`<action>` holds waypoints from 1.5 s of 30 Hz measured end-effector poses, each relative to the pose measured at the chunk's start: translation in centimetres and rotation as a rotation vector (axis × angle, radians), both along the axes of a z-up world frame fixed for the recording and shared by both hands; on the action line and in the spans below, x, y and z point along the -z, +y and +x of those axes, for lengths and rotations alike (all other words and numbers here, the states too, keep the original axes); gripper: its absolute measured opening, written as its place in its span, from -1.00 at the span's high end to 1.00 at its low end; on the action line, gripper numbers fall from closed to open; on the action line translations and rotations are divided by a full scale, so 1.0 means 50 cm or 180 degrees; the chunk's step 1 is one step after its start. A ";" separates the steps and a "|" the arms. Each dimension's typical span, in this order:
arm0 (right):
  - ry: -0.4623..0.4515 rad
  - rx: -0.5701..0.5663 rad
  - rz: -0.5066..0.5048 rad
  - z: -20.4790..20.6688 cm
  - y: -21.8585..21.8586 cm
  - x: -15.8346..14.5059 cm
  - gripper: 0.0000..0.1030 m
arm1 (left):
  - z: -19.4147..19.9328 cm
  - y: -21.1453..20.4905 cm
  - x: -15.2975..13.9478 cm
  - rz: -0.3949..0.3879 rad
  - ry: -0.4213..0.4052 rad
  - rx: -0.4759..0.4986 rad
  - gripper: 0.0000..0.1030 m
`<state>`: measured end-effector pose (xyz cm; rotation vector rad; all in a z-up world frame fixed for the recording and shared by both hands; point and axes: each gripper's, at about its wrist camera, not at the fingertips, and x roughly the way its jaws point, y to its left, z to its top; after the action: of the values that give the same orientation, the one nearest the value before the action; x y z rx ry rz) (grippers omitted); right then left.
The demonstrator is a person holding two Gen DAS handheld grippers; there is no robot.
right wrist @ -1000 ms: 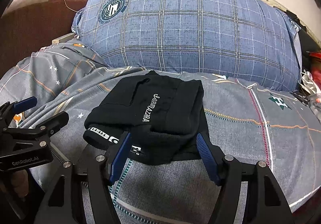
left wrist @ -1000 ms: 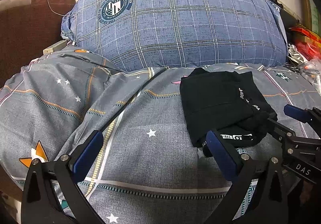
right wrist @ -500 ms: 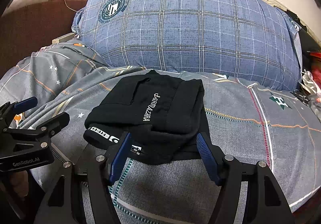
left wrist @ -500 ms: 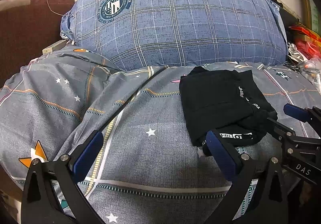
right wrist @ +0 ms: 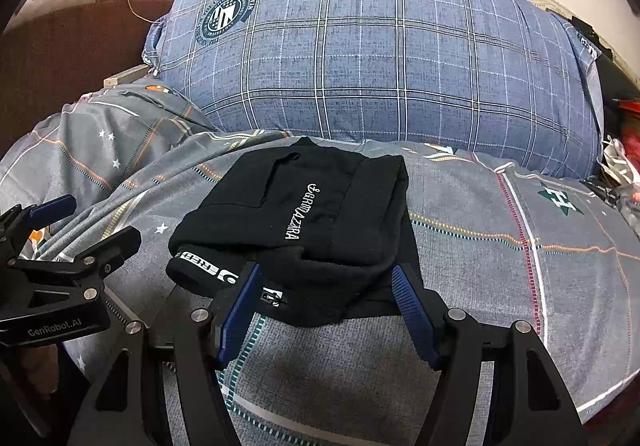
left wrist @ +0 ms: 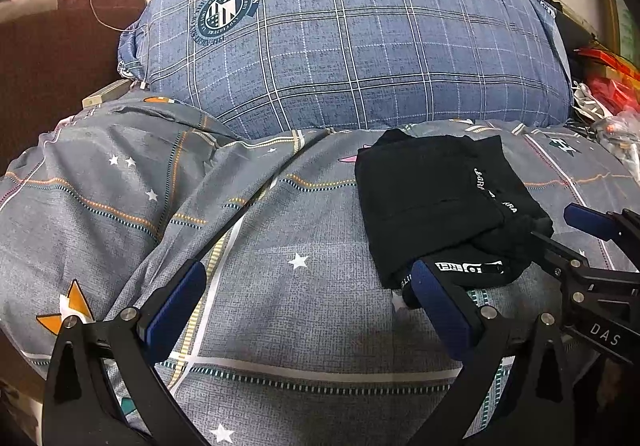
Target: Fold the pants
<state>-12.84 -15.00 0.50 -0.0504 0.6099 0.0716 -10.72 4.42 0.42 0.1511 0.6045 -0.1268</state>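
Where the left wrist view is taken first, one pair of black pants point(left wrist: 436, 206) is seen folded into a compact bundle on the grey bedspread point(left wrist: 280, 306), ahead and to the right of the left gripper point(left wrist: 308, 302). Its jaws are spread wide over bare cover, with nothing between them; the right-hand pad lies just beside the bundle's near corner, and contact cannot be confirmed. The right gripper point(left wrist: 560, 230) is noted at the bundle's right edge.

From the right wrist view, the pants point(right wrist: 316, 218) are found directly ahead of the right gripper point(right wrist: 324, 306), long axis running away towards one blue plaid pillow point(right wrist: 380, 58). Its jaws are parted and straddle the near edge without pinching it. The right hand is judged the nearer. Two grippers are counted; the left gripper point(right wrist: 76, 222) stands well to the left.
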 end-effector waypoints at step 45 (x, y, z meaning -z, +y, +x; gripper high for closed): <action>0.0050 -0.0020 -0.0004 0.005 -0.006 0.005 -0.33 | -0.011 -0.015 -0.005 0.0106 -0.0061 0.0093 -1.00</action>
<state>-12.59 -15.32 0.26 -0.0529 0.6255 0.0778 -11.28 3.64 0.65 0.1933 0.5854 -0.1435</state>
